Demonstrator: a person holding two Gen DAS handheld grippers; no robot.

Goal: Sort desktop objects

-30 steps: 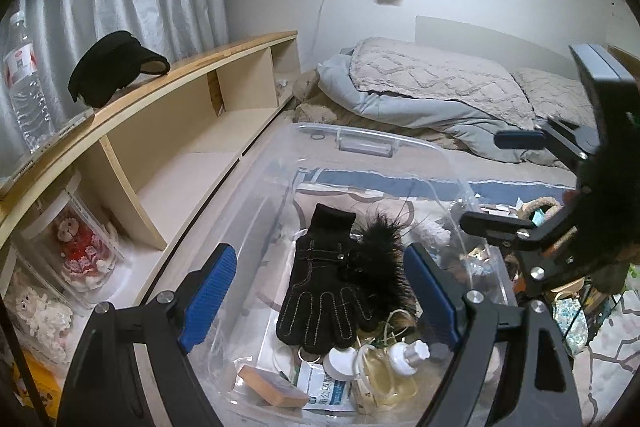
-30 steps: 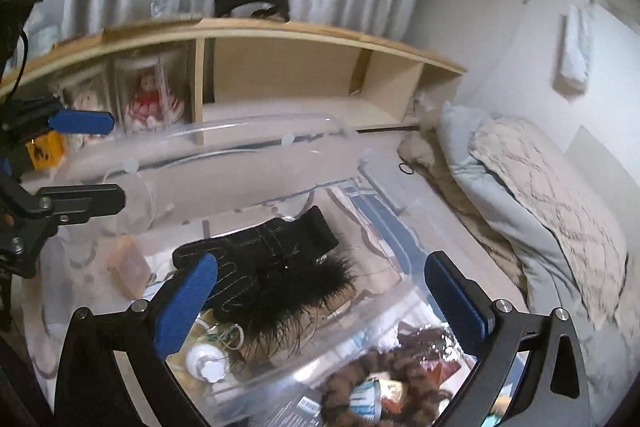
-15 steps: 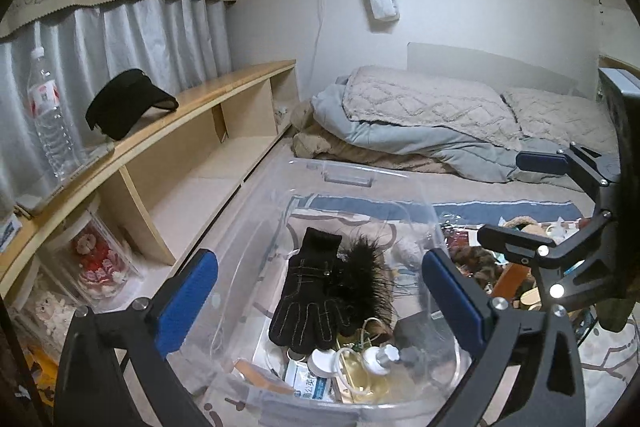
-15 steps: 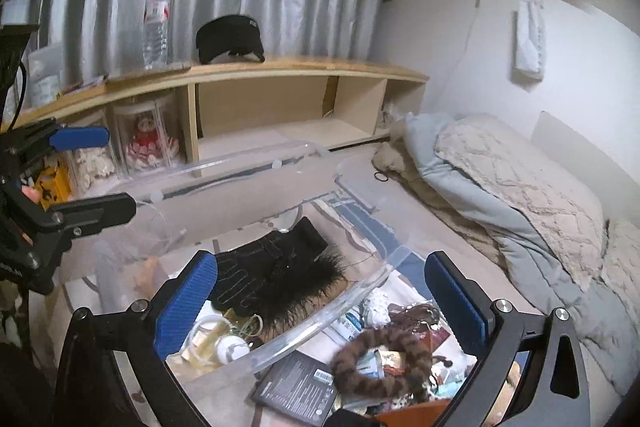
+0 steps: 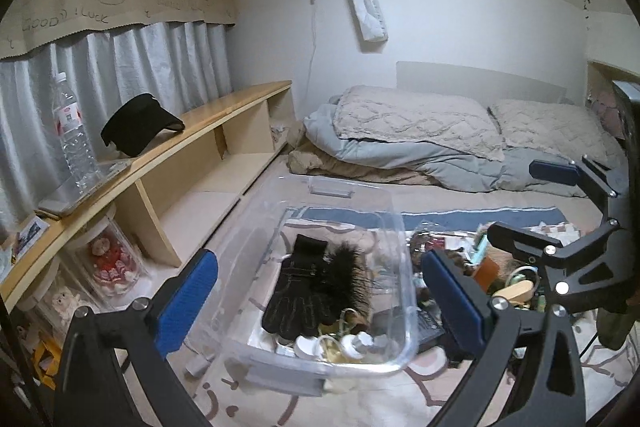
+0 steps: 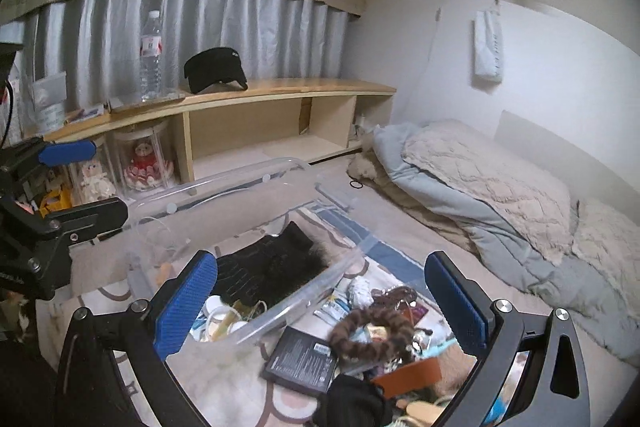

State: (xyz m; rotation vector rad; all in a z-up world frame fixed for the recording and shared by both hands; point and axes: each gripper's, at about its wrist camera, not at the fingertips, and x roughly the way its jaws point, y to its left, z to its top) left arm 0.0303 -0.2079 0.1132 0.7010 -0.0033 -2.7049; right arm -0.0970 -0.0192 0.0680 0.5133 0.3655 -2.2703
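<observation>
Dim, soft indoor light; fisheye-bent edges

Home bedroom: bedding (image 5: 420, 135) on floor, curtains (image 6: 200, 39), low wooden shelf (image 6: 280, 95).

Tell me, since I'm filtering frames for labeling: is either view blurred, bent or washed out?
Left wrist view: fisheye bends the wooden shelf into an arc; the clear bin looks smeared at its near rim. Right wrist view: same bowing, a bright spot at the top edge, and the brown scrunchie is soft.
</observation>
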